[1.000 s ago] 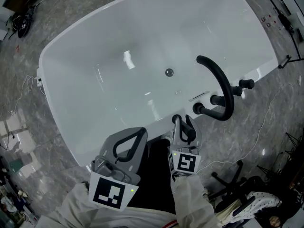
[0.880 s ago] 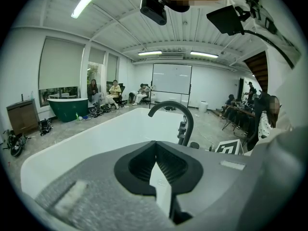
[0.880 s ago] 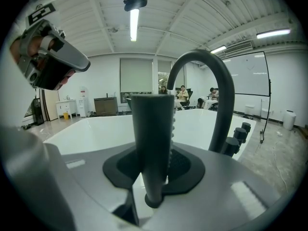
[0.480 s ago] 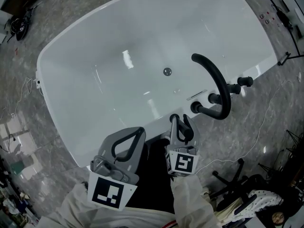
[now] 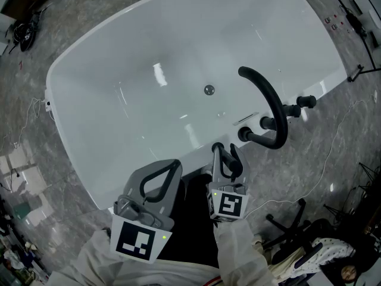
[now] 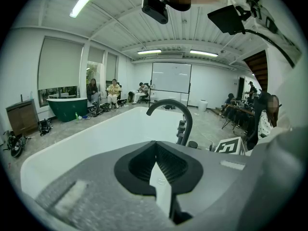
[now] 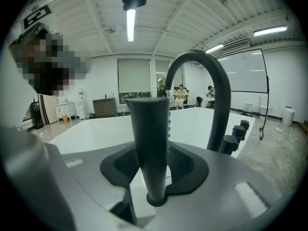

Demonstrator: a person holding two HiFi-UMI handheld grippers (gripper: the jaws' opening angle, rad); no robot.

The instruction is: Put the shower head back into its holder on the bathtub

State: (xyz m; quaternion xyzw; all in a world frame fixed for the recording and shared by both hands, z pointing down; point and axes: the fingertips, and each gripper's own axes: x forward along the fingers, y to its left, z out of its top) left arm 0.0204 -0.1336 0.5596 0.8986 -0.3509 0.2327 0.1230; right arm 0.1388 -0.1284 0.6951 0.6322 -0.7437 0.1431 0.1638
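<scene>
The black shower head [image 7: 149,143] stands upright in its round holder [image 7: 155,199] on the near rim of the white bathtub [image 5: 119,34]. It sits between the jaws of my right gripper [image 7: 155,170], which are opening. Black lining shows on both sides of the handle and the pads do not press on it. In the head view, the right gripper [image 5: 227,159] points at the tub rim beside the black arched spout [image 5: 271,103]. My left gripper [image 5: 161,180] is to its left, open and empty, seen from its own camera as left gripper [image 6: 156,162].
Black tap knobs [image 5: 306,102] stand on the rim right of the spout. A drain [image 5: 209,89] is in the tub floor. Cables and a black stand [image 5: 292,219] lie on the grey marble floor to the right. Several people sit far across the room [image 6: 113,88].
Both hands have stayed where they were. The right gripper's jaws have spread slightly around the shower head, which stands unmoved on the rim.
</scene>
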